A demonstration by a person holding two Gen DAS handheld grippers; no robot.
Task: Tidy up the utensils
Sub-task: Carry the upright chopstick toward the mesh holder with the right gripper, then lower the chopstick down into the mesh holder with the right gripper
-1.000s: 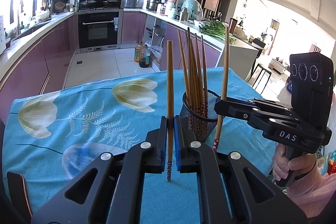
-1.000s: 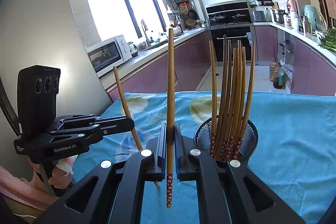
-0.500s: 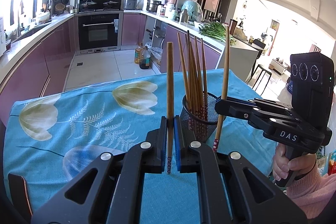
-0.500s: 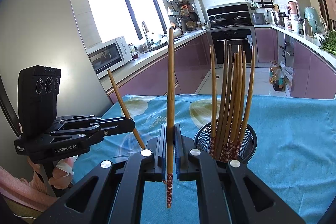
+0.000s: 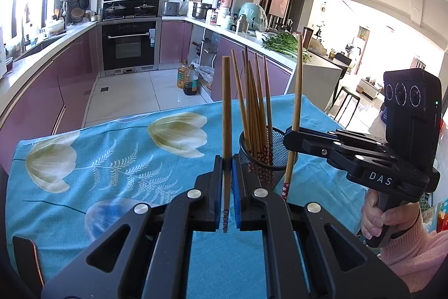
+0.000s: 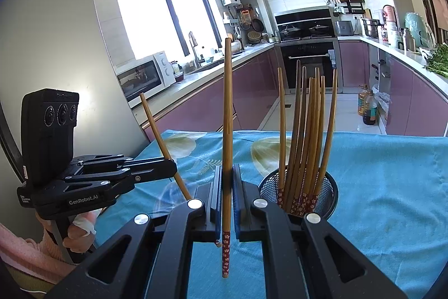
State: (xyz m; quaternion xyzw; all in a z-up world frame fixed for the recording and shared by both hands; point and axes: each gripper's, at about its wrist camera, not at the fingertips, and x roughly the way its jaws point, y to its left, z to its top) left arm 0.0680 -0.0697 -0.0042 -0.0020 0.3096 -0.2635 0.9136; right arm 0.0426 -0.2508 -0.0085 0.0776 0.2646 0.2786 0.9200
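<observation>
Both pairs of jaws are clamped, each on a single chopstick. Our left gripper (image 5: 226,187) pinches its chopstick (image 5: 226,114) upright between the blue pads, and our right gripper (image 6: 226,198) grips its own chopstick (image 6: 227,114) the same way, its flower-patterned end hanging below the pads. Compared with a second ago, the left chopstick sits a little higher in the jaws, with less of its lower end showing beneath them, while the right one looks unchanged. We see the mesh holder (image 6: 326,191) standing on the blue floral tablecloth (image 5: 112,159), just beside the right gripper's jaws, with a bundle of chopsticks (image 6: 305,131) upright inside it. From the left wrist view the holder's lower part is cut off behind our own fingers. We cannot make out how the bundle's tips rest inside the mesh, and the table edges nearest us are hidden by the gripper bodies.
</observation>
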